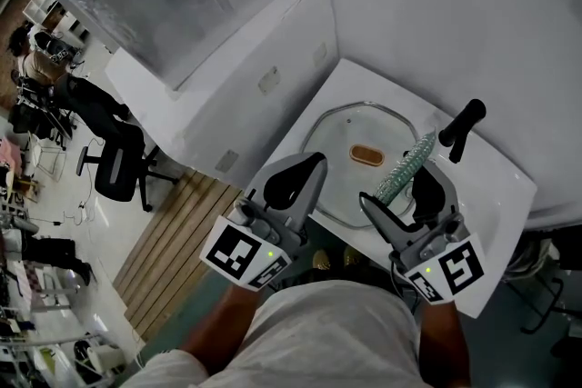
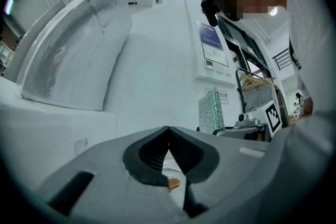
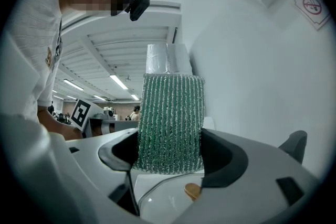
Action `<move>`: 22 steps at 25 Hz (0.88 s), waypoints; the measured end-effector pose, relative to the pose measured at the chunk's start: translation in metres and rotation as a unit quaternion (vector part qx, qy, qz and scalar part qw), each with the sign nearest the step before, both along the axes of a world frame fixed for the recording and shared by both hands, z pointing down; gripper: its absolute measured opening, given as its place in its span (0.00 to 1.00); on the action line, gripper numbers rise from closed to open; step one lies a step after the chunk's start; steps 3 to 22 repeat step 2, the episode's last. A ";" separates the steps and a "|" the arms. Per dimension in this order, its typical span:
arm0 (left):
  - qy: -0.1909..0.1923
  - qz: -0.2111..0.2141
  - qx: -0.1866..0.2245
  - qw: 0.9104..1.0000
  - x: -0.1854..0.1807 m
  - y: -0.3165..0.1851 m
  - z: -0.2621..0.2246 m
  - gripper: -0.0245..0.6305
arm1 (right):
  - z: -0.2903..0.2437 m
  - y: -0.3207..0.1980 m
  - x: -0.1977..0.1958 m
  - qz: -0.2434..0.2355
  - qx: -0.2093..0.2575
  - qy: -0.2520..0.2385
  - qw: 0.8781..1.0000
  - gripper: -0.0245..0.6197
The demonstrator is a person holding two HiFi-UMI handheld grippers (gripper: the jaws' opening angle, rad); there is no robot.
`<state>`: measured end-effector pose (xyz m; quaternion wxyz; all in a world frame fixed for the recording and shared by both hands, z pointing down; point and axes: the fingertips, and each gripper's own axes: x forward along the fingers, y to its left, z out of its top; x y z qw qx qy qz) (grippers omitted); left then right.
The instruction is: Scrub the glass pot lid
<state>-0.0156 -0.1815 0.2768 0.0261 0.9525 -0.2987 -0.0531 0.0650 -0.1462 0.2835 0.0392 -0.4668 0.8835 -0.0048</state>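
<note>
- A round clear glass pot lid (image 1: 344, 124) with a metal rim lies flat in the white rectangular sink (image 1: 491, 182), filling most of the basin; its oval brown knob (image 1: 366, 155) faces up at the lid's middle
- The left gripper (image 1: 314, 163) hangs over the near left edge of the sink, above the lid's rim; in the left gripper view its dark ribbed jaws meet tip to tip, drawn fully together with nothing between them (image 2: 168, 136); the knob shows small below them (image 2: 173, 182)
- The right gripper (image 1: 397, 188) sits over the near right part of the sink; its jaws are clamped on a green, ribbed, silver-flecked scrubbing pad (image 3: 170, 123), one jaw pressed on each side of the pad's lower half (image 3: 170, 150)
- The pad (image 1: 406, 164) juts out past the jaw tips, over the lid just to the right of the knob; whether it touches the glass I cannot tell
- A black tap handle (image 1: 464, 127) stands at the far right edge of the sink, just beyond the pad's tip
- In the right gripper view the lid's rim and glass (image 3: 157, 198) lie below the pad
</note>
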 end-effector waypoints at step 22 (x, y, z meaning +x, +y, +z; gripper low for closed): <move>0.001 -0.001 -0.001 1.000 -0.001 -0.001 0.000 0.06 | 0.001 -0.001 0.000 0.001 -0.001 0.000 1.000 0.58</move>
